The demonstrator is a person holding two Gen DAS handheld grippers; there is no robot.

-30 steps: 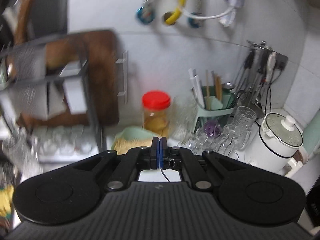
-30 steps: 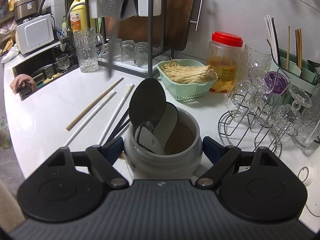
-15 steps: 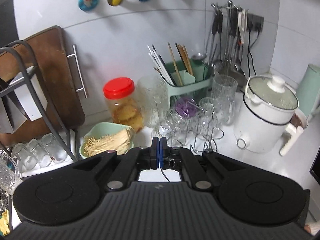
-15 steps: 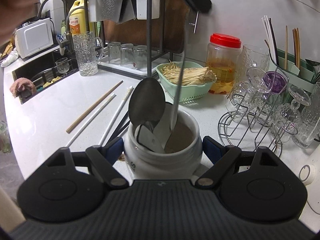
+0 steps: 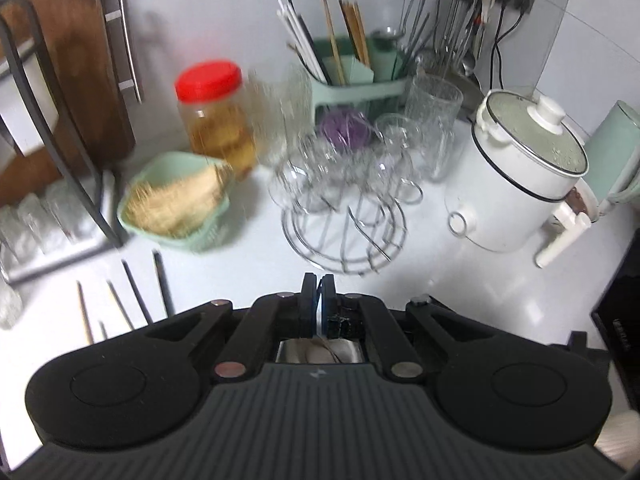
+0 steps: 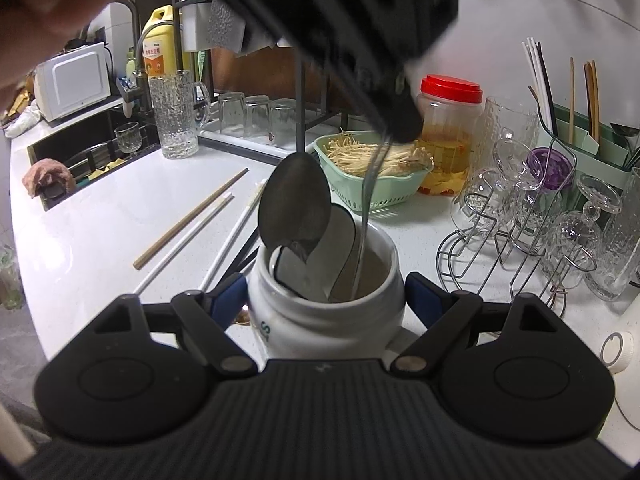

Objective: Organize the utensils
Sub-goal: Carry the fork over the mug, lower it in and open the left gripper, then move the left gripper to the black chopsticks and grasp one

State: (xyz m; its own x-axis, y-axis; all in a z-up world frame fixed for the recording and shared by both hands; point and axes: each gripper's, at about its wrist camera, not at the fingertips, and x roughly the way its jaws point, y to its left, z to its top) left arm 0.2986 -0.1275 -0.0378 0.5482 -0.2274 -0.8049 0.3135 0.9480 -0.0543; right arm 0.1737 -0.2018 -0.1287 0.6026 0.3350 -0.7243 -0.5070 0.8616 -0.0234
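Observation:
My right gripper (image 6: 326, 300) is shut on a white ceramic jar (image 6: 320, 316) that stands on the white counter. The jar holds a large metal spoon (image 6: 294, 208) and a white-and-black scoop (image 6: 332, 248). My left gripper (image 6: 400, 120) comes in from above in the right wrist view, shut on the thin handle of a metal utensil (image 6: 366, 216) whose lower end is inside the jar. In the left wrist view the left gripper (image 5: 318, 288) has its pads pressed together over the counter. Loose chopsticks (image 6: 188, 220) lie on the counter left of the jar.
A green basket of noodles (image 6: 376, 172), a red-lidded jar (image 6: 450, 128), a wire glass rack (image 6: 520, 232) and a green utensil caddy (image 6: 584, 144) stand behind. A sink (image 6: 80, 148) lies far left. A white cooker (image 5: 524, 168) stands at right.
My left gripper has come down with the metal utensil, pushing its lower end deeper into the jar. The right gripper and jar have not moved.

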